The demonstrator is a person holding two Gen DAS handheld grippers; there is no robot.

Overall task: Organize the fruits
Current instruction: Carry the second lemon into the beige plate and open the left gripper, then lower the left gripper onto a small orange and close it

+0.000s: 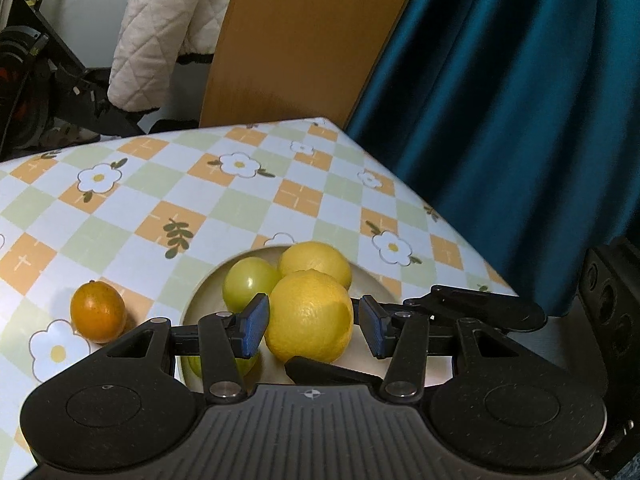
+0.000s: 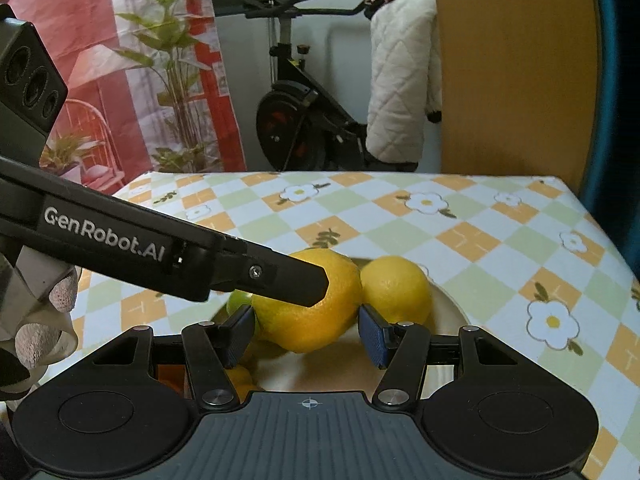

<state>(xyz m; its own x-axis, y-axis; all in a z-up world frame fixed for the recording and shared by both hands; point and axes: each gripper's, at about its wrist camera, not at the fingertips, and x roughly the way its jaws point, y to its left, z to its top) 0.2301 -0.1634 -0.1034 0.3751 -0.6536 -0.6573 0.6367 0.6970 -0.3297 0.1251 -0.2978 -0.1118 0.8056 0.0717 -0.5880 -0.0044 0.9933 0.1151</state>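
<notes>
A pale plate (image 1: 204,300) on the flowered tablecloth holds two lemons and a green fruit (image 1: 248,286). My left gripper (image 1: 314,326) is open, its blue pads on either side of the near lemon (image 1: 308,316) without pressing it. The far lemon (image 1: 316,262) lies behind. A small orange fruit (image 1: 97,311) lies on the cloth left of the plate. In the right wrist view my right gripper (image 2: 308,334) is open around the near lemon (image 2: 308,320), with the far lemon (image 2: 396,290) at its right. The left gripper's finger (image 2: 280,280) crosses in front.
The table (image 1: 160,200) ends at a corner at the back right, by a blue curtain (image 1: 520,120). A wooden chair back (image 1: 296,48) stands behind the table. An exercise bike (image 2: 304,120) with a white quilted jacket (image 2: 400,80) stands beyond.
</notes>
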